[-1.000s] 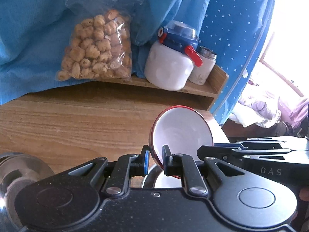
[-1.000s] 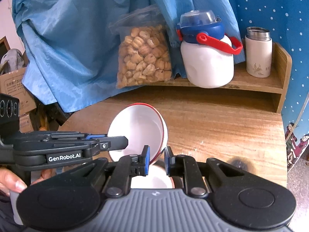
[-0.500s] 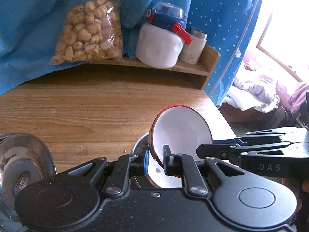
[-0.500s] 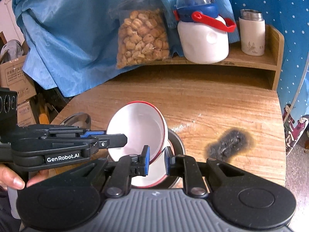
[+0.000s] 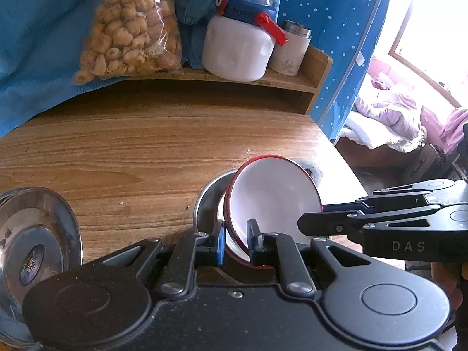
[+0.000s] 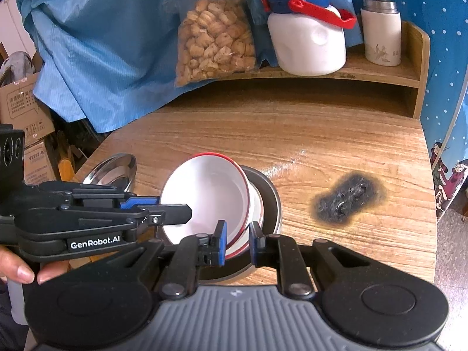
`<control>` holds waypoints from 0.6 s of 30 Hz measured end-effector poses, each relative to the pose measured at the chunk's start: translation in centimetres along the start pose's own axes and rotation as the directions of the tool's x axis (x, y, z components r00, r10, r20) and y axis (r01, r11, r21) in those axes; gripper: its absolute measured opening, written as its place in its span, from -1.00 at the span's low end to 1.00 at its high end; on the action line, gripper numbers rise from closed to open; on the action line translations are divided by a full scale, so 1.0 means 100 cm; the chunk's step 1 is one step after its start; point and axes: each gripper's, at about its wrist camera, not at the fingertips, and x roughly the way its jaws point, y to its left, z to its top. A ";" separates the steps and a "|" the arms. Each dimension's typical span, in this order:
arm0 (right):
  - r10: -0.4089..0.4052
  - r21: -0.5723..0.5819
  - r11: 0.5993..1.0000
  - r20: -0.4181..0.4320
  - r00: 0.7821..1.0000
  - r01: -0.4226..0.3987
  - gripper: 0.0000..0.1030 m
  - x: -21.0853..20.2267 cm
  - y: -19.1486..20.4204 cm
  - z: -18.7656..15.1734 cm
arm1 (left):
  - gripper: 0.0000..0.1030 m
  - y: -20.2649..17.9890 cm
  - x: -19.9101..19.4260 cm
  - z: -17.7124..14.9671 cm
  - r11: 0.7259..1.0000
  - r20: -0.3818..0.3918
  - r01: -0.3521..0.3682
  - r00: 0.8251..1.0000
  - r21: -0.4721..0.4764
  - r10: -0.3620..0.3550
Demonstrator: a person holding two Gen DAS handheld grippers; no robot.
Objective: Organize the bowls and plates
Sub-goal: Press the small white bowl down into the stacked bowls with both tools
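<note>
The left tongs (image 5: 236, 241) are closed on the near rim of the red-rimmed white bowl (image 5: 272, 193); the right tongs (image 6: 237, 241) pinch the same bowl (image 6: 204, 193) on its rim too, so both hold one bowl between them; the bowl is tilted, its open side facing the left tongs, and it sits low over another white bowl (image 6: 257, 204) that rests inside a steel bowl (image 6: 270, 199) on the wooden surface (image 6: 307, 134); to do this well, I think both tongs should tip the bowl flat together, go down slowly, and let go only when it sits snug in the one below; letting go on one side first could make it slip or clang; a steel plate (image 5: 35, 234) waits off to the left, near the surface's edge; a black burn mark (image 6: 348, 201) lies to the right.
</note>
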 end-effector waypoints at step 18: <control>-0.001 -0.004 1.000 -0.009 1.000 0.001 -0.64 0.001 0.000 0.001 | -0.68 0.003 0.002 0.002 1.000 -0.011 0.015 1.000 -0.005 -0.016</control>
